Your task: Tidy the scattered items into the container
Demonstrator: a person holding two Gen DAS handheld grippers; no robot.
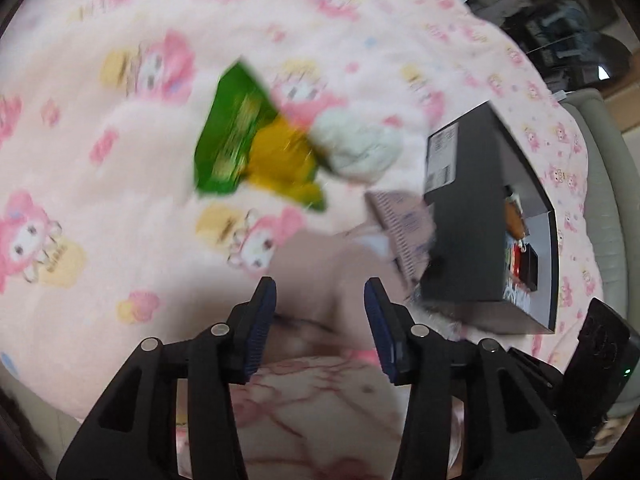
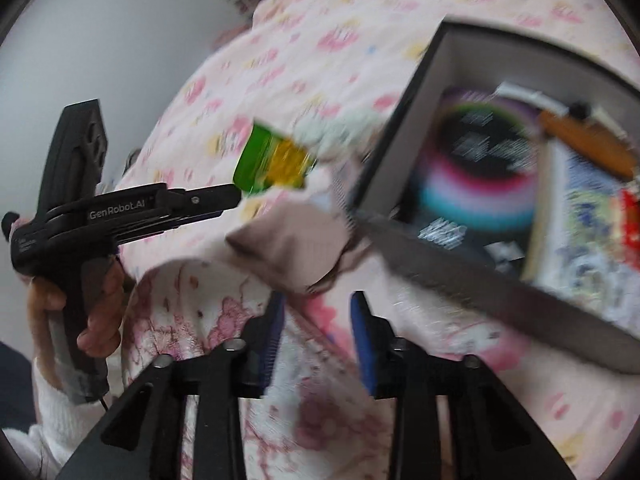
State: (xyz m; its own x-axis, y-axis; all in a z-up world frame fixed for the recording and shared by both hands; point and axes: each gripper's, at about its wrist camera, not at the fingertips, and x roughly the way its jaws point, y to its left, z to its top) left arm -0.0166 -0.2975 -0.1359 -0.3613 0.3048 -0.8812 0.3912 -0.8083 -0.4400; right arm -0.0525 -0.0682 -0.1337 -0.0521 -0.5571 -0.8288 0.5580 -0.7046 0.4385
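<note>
A green and yellow snack packet (image 1: pixel 256 140) lies on the pink cartoon blanket (image 1: pixel 120 140), touching a white crumpled wad (image 1: pixel 360 148). A pale mauve folded cloth (image 1: pixel 400 224) lies beside the dark box (image 1: pixel 472 220). The box holds several items, among them a round dark disc (image 2: pixel 480 168) and an orange tool (image 2: pixel 588 148). My left gripper (image 1: pixel 320 320) is open and empty above the blanket, short of the packet. My right gripper (image 2: pixel 318 332) is open and empty, just below the mauve cloth (image 2: pixel 288 240) and left of the box (image 2: pixel 420 92). The packet (image 2: pixel 272 160) also shows there.
The left gripper (image 2: pixel 224 198), held in a hand, reaches in from the left in the right wrist view. A grey wall (image 2: pixel 100 40) lies behind. The bed edge and dark furniture (image 1: pixel 560 20) are at the upper right of the left wrist view.
</note>
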